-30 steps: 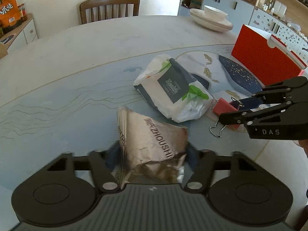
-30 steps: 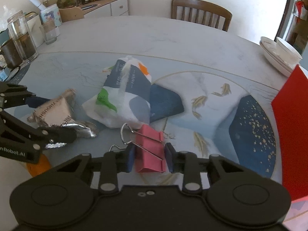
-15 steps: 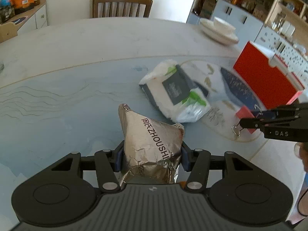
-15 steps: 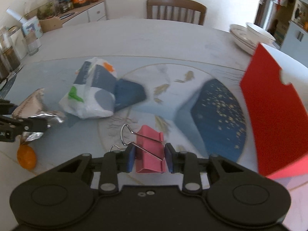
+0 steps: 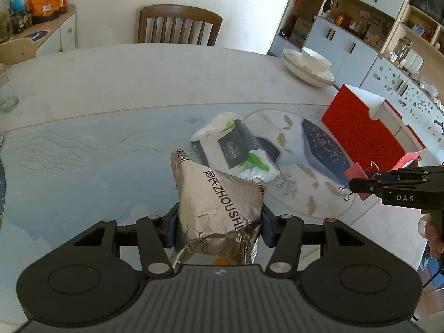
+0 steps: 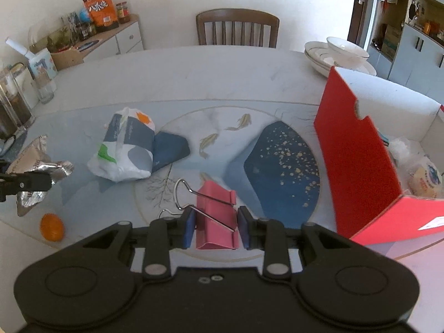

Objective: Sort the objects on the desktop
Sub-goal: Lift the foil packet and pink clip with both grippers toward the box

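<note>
Carry step, both hands loaded. My left gripper (image 5: 216, 227) is clamped abt half-open on the crinkled foil snack bag (image 5: 219, 202), pads squeezing its sides, bag held up off the table (image 5: 111, 83) at centre-bottom of the left view. My right gripper (image 6: 215, 229) is closed as far as it goes on the pink binder clip (image 6: 216, 219), wire handles sticking out to the upper left of the clip.

Red box (image 6: 358, 155) sits at the right edge of the right view, open top, w/ some wrapped items already inside. I judge it's the drop spot. Next: swing the clip over the red wall, get above the opening, then let go; foil bag prob follows.

Left on the table: white-and-navy pouch (image 6: 125, 149) mid-left, small orange (image 6: 51, 227) lower left.

Vs a sec ago: both loads sit higher, the box looms much bigger and nearer in the right view, and the pouch has slid from centre to the left. In the left view the foil bag stands more upright and clear of the table.
</note>
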